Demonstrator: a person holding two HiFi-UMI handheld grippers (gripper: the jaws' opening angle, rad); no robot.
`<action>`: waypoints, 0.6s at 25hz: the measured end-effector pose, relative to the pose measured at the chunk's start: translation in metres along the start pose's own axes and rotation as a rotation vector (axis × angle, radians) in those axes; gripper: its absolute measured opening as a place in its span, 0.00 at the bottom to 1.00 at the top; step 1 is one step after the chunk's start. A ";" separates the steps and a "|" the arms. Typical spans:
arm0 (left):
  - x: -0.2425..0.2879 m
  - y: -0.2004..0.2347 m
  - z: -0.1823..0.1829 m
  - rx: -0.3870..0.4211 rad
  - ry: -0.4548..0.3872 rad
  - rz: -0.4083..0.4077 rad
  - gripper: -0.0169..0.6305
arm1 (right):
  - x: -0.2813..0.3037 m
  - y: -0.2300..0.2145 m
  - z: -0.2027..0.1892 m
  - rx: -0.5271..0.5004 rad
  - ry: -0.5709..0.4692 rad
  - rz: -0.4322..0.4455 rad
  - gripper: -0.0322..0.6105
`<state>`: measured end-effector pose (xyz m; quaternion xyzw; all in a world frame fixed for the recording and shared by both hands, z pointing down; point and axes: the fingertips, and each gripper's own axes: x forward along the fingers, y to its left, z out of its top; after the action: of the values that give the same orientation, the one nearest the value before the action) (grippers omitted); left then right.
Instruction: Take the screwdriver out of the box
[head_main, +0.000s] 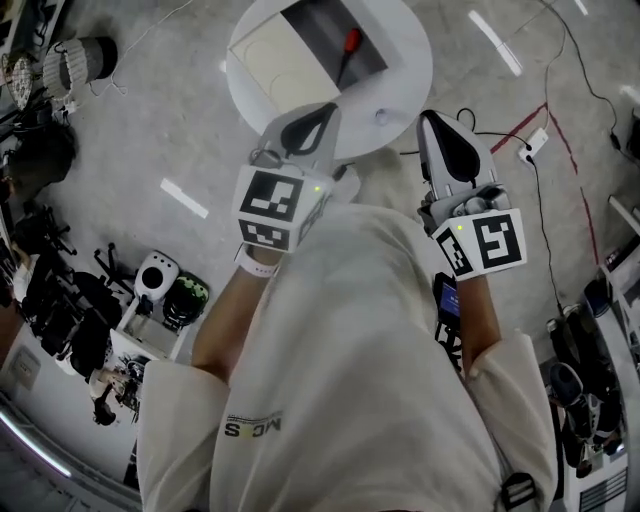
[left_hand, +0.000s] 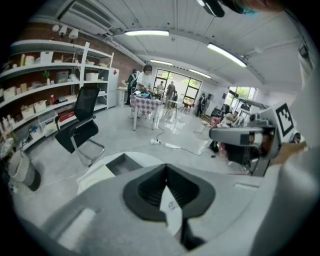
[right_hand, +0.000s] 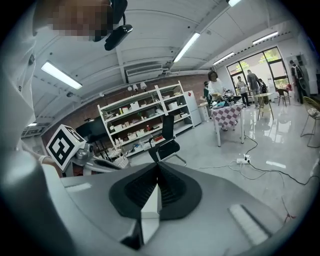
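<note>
Nearest, the left gripper (head_main: 318, 120) and right gripper (head_main: 432, 122) are both clenched on nothing at the near rim of the round table (head_main: 405, 55), open floor (head_main: 150, 130) either side, and farther off the screwdriver (head_main: 348, 52) lies in the box (head_main: 312, 30), toward its right edge.

I see the box (head_main: 312, 32) on the round table (head_main: 402, 62), the screwdriver (head_main: 348, 52) inside it; left gripper (head_main: 328, 110) and right gripper (head_main: 428, 118) at the table's near edge.
</note>
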<state>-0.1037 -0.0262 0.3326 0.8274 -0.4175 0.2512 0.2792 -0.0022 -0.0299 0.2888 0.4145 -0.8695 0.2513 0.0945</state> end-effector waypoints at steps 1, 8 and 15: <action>0.010 0.005 -0.002 -0.016 0.004 0.003 0.03 | 0.006 -0.006 -0.001 0.001 0.000 -0.001 0.05; 0.057 0.033 -0.010 -0.036 0.019 0.023 0.07 | 0.040 -0.031 -0.023 0.035 0.030 -0.006 0.05; 0.111 0.064 -0.034 -0.013 0.119 0.069 0.10 | 0.066 -0.050 -0.051 0.078 0.060 -0.008 0.05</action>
<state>-0.1050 -0.0966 0.4456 0.7943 -0.4303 0.3065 0.3001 -0.0085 -0.0750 0.3749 0.4137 -0.8542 0.2969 0.1051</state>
